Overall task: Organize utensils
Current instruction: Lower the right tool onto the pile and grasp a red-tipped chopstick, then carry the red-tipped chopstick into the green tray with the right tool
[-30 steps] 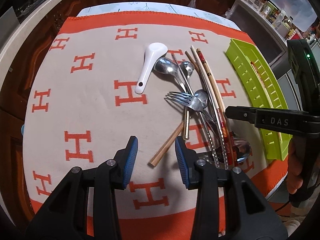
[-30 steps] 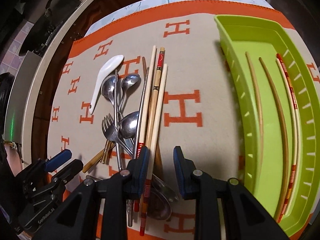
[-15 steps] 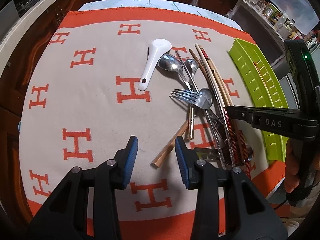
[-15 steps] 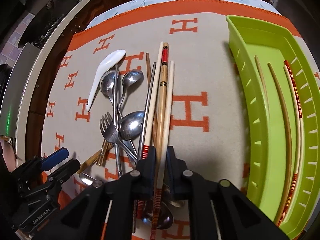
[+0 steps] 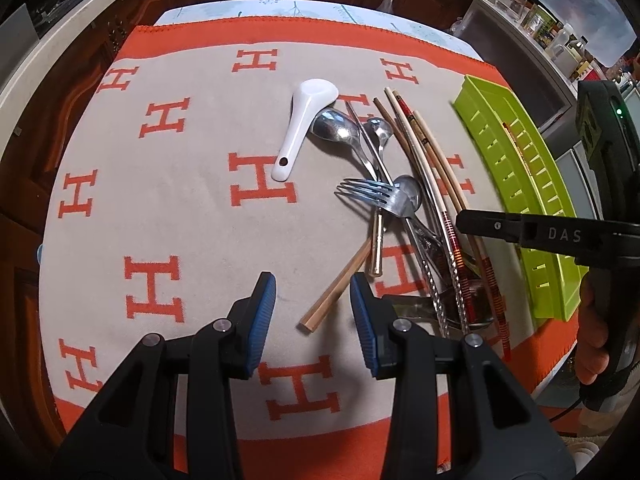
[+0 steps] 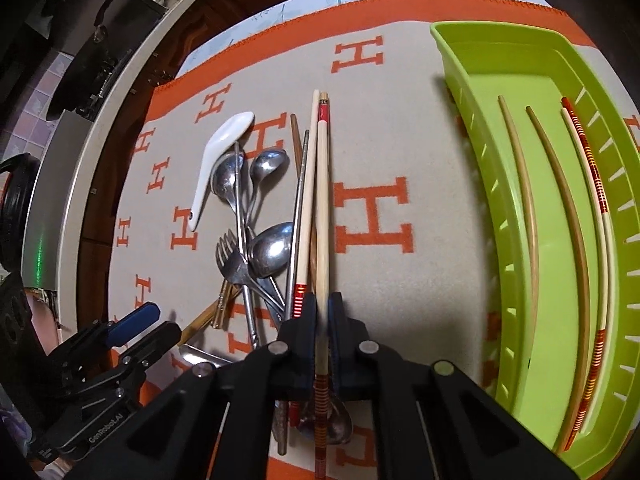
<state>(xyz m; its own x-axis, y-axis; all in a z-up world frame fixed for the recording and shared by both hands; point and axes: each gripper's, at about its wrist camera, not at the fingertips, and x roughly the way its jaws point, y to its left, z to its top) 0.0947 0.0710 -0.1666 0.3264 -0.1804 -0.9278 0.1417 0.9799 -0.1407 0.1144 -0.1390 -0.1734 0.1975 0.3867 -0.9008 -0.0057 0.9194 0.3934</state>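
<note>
Pale wood in the right tool (image 6: 322, 312): grips 1 chopstick (image 6: 322, 208), jaws drawn narrow on the shaft just ahead of its banded end. Seems to rest low on the cloth (image 6: 400, 140), touching a 2nd chopstick (image 6: 305, 216) along the left side and overlapping a red-topped one (image 6: 324, 106) at the far tip. Keeps the left tool (image 5: 312, 312) wide and holding nothing above the cloth, just beside the near end of a brown chopstick (image 5: 334, 294).

Likely troubles from here:

- Gripping so near 1 end leaves a long free length. Could pivot between the pads and droop at the tip, then catch on the tray (image 6: 480, 30) wall rather than clear it.
- Lifting straight up may drag the touching neighbour along, or roll it into the fork (image 6: 232, 256) and spoons (image 6: 272, 248) and loosen the heap.
- Cannot tell whether the banded rear end sits over or under the spoon bowl behind the jaws. If under, pulling would tip that metal and shift the pile.
- Sweeping right with a sagging tip risks knocking the 4 chopsticks (image 6: 526, 208) already lying lengthwise in the tray, or landing across them.
- Letting go too high would probably mean a bounce off the slotted wall.
- Moving the left tool into the pile at the same time invites a clash between the 2 tools.
</note>
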